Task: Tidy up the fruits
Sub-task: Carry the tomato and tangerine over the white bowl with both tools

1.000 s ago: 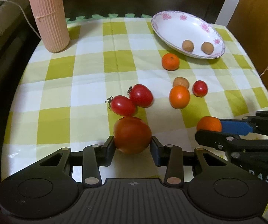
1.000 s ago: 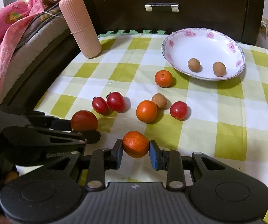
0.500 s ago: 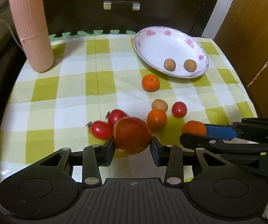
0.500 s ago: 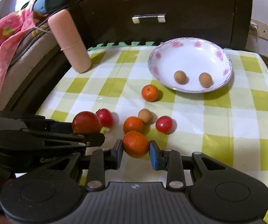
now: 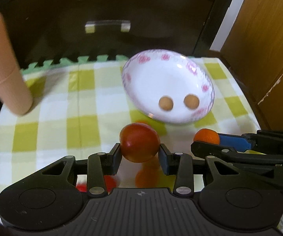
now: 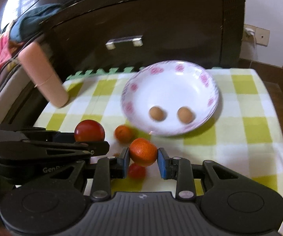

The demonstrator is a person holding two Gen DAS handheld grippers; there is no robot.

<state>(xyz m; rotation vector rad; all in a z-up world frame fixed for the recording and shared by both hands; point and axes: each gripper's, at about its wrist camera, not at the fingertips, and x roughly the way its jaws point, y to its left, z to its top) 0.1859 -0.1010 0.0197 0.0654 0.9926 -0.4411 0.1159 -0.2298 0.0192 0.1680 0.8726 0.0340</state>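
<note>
Left wrist view: the left gripper [image 5: 139, 153] is clamped on a large red tomato [image 5: 139, 142], carried clear of the checked tablecloth [image 5: 53, 98]; at 3 o'clock from it the right gripper [image 5: 206, 140] shows side-on, closed on an orange [image 5: 206, 135]. Right wrist view confirms this: the right gripper [image 6: 143, 158] pinches the orange [image 6: 143, 151] between both pads, and the left gripper [image 6: 90, 138] with its tomato [image 6: 89, 130] sits at 9 o'clock, just beside. Step in hand, as judged: transport of both fruits toward the white flowered plate [image 6: 210, 90], which lies at 12 o'clock of both tools. Next move calls for advancing each gripper over the plate rim, lowering, then opening the jaws so the fruit settles without rolling. Two small brown round fruits [image 6: 156, 113] [image 6: 185, 114] already occupy the near half of the plate; release points should avoid them. One small orange [image 6: 123, 133] rests on the cloth just outside the rim at 11 o'clock of the right tool, and a red fruit [image 6: 136, 170] lies below the held orange; both remain to be collected. A pink ribbed cylinder [image 6: 43, 74] stands at 10 o'clock, well apart from the path. Both grippers travel close together, so collision between them is the main hazard
</note>
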